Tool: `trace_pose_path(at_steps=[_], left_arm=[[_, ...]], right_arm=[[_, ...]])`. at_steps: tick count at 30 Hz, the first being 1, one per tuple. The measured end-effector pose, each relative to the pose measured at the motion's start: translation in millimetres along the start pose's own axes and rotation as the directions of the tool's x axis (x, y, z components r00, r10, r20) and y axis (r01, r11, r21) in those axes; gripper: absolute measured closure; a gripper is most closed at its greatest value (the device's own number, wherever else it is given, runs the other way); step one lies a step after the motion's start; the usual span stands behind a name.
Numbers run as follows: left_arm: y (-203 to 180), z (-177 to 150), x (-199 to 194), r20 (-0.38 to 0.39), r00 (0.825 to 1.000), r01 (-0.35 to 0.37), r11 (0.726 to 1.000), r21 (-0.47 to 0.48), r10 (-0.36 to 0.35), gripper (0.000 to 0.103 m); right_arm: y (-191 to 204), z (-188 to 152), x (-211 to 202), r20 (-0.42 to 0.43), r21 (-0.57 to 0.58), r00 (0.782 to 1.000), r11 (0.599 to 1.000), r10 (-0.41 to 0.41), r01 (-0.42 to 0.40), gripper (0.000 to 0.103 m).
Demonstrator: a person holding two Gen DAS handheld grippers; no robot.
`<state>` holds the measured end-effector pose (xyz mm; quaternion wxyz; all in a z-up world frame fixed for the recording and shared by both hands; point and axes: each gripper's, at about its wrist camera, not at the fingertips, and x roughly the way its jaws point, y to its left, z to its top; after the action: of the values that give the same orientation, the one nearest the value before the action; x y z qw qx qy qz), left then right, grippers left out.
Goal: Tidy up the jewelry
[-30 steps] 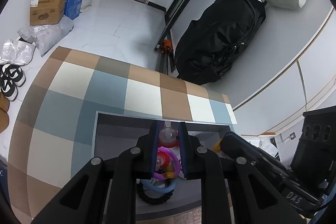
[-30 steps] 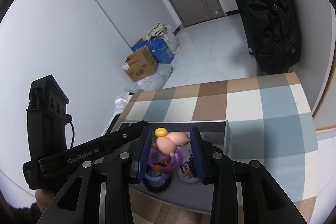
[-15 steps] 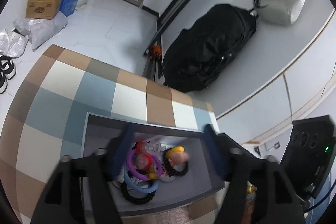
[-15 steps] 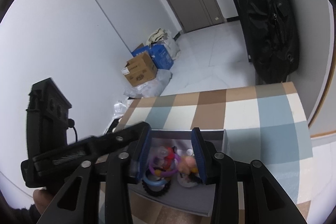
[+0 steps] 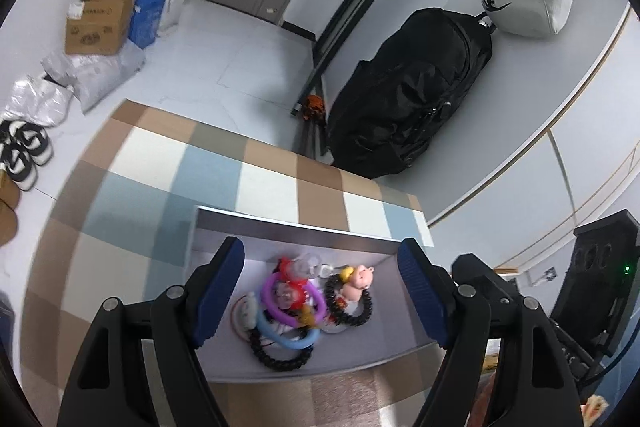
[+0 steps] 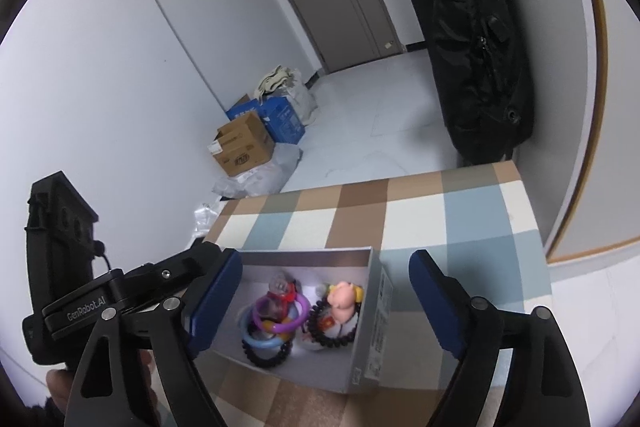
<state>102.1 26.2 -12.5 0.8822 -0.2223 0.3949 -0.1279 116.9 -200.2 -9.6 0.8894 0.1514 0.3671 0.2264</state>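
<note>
On the checked table (image 5: 276, 183) we saw a shallow grey box (image 5: 288, 227) with the jewelry heaped inside it. Going from the left of the heap: a black beaded bracelet (image 5: 280, 357) lay at the near edge, a light-blue ring (image 5: 286, 339) rested partly over it, and a purple ring (image 5: 276, 301) sat on top, overlapping a red-and-clear trinket (image 5: 294, 269). To their right a second black beaded bracelet (image 5: 362, 311) circled a white disc, and a pink pig charm (image 5: 360, 281) with a yellow piece lay on it.

Our left hand-held gripper (image 5: 320, 297) stood wide over the box, its blue pads clear of everything, nothing between them touched. Our right hand-held gripper (image 6: 326, 301) hovered over the same box (image 6: 372, 307), its jaws opening and already wide; the pig charm (image 6: 342, 301) lay below in the box, free of the pads. In the right wrist view the left device appeared at the left edge, a hand (image 6: 60, 387) gripping it.
</note>
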Motion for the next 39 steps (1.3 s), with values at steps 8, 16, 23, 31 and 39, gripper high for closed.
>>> trace_pose_path(at_steps=[8,16,23,31,39], left_arm=[[-4,-9,-23,0.062,0.995,-0.081,0.996,0.031,0.079,0.026],[-10,-22,-43,0.167,0.971,-0.193,0.974,0.116,0.173,0.018],[-9,-35,-59,0.246,0.938,-0.281,0.951,0.129,0.243,0.01],[-12,-49,-66,0.26,0.928,-0.313,0.938,0.152,0.267,0.007],[-12,-58,-67,0.268,0.915,-0.35,0.924,0.153,0.302,0.007]], right_arm=[[4,-9,-19,0.025,0.01,1.0,1.0,0.007,-0.007,0.003],[16,-21,-35,0.056,-0.048,0.998,0.999,0.001,0.002,0.0],[24,-37,-49,0.095,-0.099,0.995,0.995,-0.006,0.015,0.0],[29,-51,-63,0.12,-0.13,0.993,0.991,0.0,0.016,0.0],[26,-61,-63,0.108,-0.14,0.994,0.99,-0.014,0.029,0.0]])
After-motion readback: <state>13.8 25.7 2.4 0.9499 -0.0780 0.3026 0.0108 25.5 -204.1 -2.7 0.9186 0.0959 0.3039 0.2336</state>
